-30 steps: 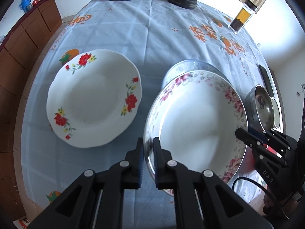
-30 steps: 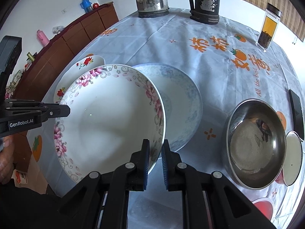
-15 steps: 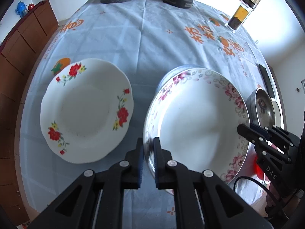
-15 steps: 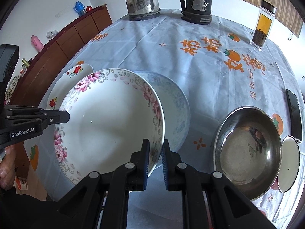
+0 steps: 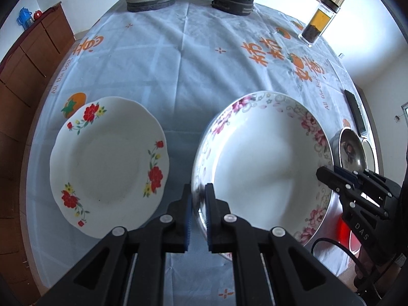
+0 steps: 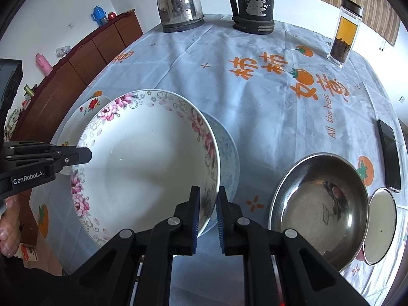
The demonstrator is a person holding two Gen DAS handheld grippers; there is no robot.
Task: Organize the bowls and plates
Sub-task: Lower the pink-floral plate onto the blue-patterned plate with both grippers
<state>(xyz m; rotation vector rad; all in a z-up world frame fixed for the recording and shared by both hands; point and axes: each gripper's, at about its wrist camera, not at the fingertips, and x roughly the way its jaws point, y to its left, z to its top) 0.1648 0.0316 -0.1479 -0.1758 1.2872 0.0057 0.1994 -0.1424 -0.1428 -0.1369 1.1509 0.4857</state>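
A large white plate with pink flowers [image 5: 265,168] [image 6: 148,168] is held off the table by both grippers. My left gripper [image 5: 197,191] [image 6: 86,154] is shut on its left rim. My right gripper [image 6: 207,191] [image 5: 323,174] is shut on its right rim. Under it lies a blue-patterned plate [image 6: 228,153], partly covered in the right wrist view and hidden in the left wrist view. A white plate with red flowers [image 5: 109,163] [image 6: 89,105] lies on the tablecloth to the left, apart from the held plate.
A steel bowl [image 6: 318,204] [image 5: 349,150] sits to the right, with a small white lid [image 6: 381,224] and a dark phone [image 6: 390,153] beyond it. A steel kettle [image 6: 178,0], a black flask [image 6: 252,2] and a tea jar [image 6: 346,30] stand at the far edge. A wooden sideboard [image 6: 76,76] runs along the left.
Both grippers have carried the pink-flowered plate further over the blue plate, which now shows less in the right wrist view and no longer shows in the left. Both grips are unchanged.
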